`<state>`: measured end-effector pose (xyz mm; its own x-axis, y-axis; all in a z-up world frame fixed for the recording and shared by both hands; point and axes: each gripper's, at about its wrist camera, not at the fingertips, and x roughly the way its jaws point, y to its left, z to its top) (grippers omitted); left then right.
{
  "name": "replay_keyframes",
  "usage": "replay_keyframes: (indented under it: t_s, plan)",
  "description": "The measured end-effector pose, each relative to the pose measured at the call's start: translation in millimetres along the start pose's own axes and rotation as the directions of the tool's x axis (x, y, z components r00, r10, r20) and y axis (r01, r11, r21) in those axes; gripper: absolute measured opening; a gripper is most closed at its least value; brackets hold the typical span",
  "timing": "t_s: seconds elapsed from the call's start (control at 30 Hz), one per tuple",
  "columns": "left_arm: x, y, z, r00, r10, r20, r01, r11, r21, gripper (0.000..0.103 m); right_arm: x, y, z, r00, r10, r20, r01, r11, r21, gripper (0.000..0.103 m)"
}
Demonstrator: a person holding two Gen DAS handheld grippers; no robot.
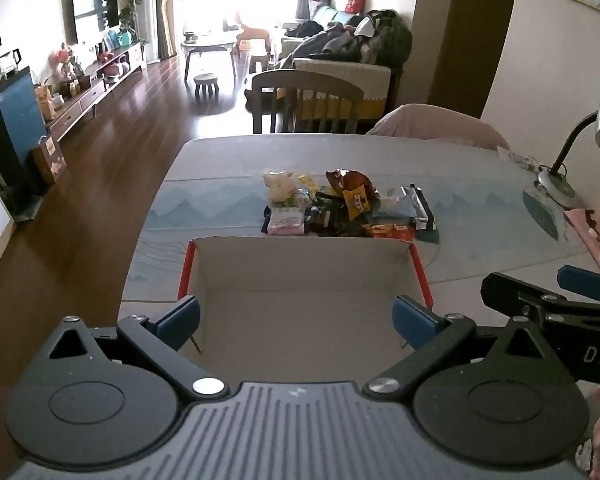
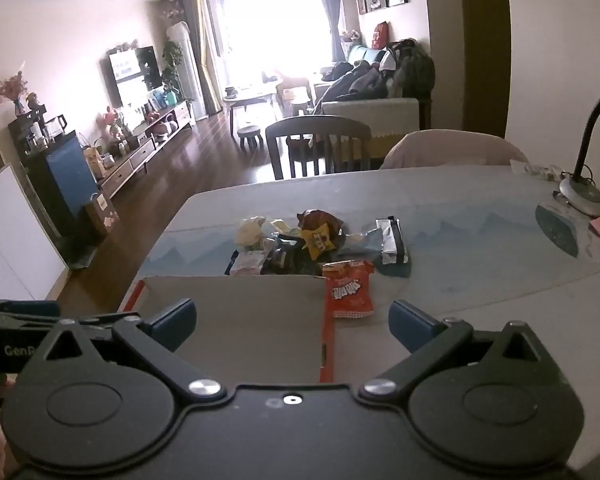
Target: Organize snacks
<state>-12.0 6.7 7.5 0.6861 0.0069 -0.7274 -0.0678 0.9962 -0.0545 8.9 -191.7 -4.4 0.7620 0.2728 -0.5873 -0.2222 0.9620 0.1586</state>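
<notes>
The left hand-held gripper [image 1: 296, 316] tilts down over an open cardboard box [image 1: 300, 280], fingers spread wide, holding nothing. The right hand-held gripper [image 2: 292, 320], equally wide and empty, angles down at the box's right edge, near a red snack packet [image 2: 348, 288]. Beyond the box a snack pile [image 1: 340, 204] lies on the counter [image 1: 480, 248], with a desk lamp [image 1: 572, 152] at its right, chairs and a living room behind.

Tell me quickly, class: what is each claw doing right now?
Left claw: open, holding nothing, over the cardboard box.
Right claw: open, holding nothing, near the red snack packet.
</notes>
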Motion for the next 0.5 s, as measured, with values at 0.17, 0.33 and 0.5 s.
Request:
replay_keyframes:
  t_s: [0.17, 0.33, 0.5]
  plan:
    - [0.3, 1.2, 0.1, 1.0, -0.002, -0.003, 0.002, 1.0, -0.003, 0.103, 0.0, 0.4, -0.5, 1.0, -0.003, 0.001, 0.003, 1.0, -0.001, 0.103]
    - [2.4, 3.9, -0.6, 1.0, -0.005, -0.008, 0.005, 1.0, -0.007, 0.103, 1.0, 0.9, -0.9, 1.0, -0.003, 0.001, 0.003, 1.0, -0.002, 0.103]
    - [4.8, 4.8, -1.0, 1.0, -0.007, -0.012, 0.007, 1.0, -0.009, 0.103, -0.1, 1.9, -0.7, 1.0, -0.004, 0.0, 0.004, 1.0, -0.001, 0.102]
